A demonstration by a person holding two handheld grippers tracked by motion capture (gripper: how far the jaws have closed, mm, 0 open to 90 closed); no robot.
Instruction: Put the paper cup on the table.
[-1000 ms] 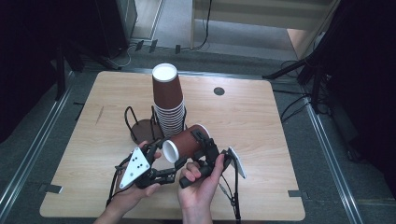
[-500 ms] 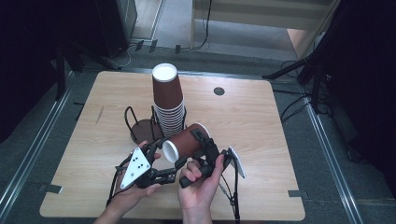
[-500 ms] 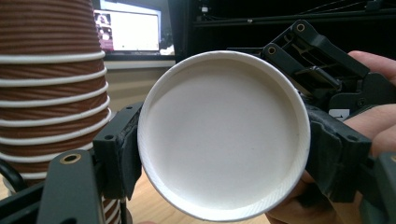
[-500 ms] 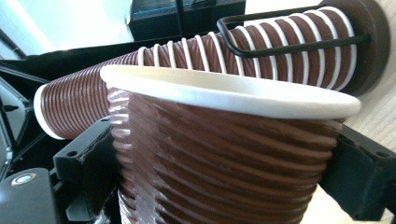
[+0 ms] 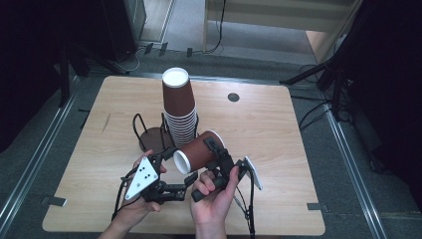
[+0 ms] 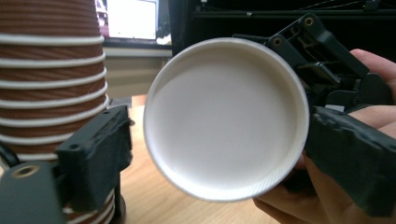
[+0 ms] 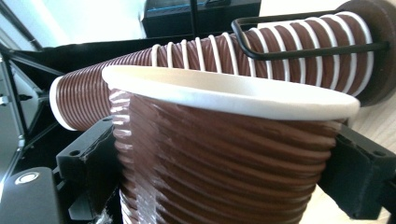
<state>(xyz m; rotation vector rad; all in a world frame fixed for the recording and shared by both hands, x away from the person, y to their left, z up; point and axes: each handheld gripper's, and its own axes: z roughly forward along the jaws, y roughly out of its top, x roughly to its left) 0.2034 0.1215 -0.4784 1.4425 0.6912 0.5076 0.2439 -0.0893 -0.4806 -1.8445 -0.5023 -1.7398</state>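
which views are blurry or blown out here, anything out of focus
High view: evenly lit, dark surroundings. Left gripper view: paper cup base sharp, near claw pads soft, window behind blown out. Right gripper view: cup ribs slightly soft up close, bright backlight upper left.

The round white base of a brown paper cup (image 6: 226, 119) faces the camera, between the left claw (image 6: 224, 154)'s two black jaws, which have just been opening and stand apart from it. At left rises a tall stack of ribbed brown paper cups (image 6: 51, 74) on the pale wooden surface (image 6: 144, 196). At right, a hand (image 6: 369, 93) holds the other black claw (image 6: 322, 60) against the cup's side.
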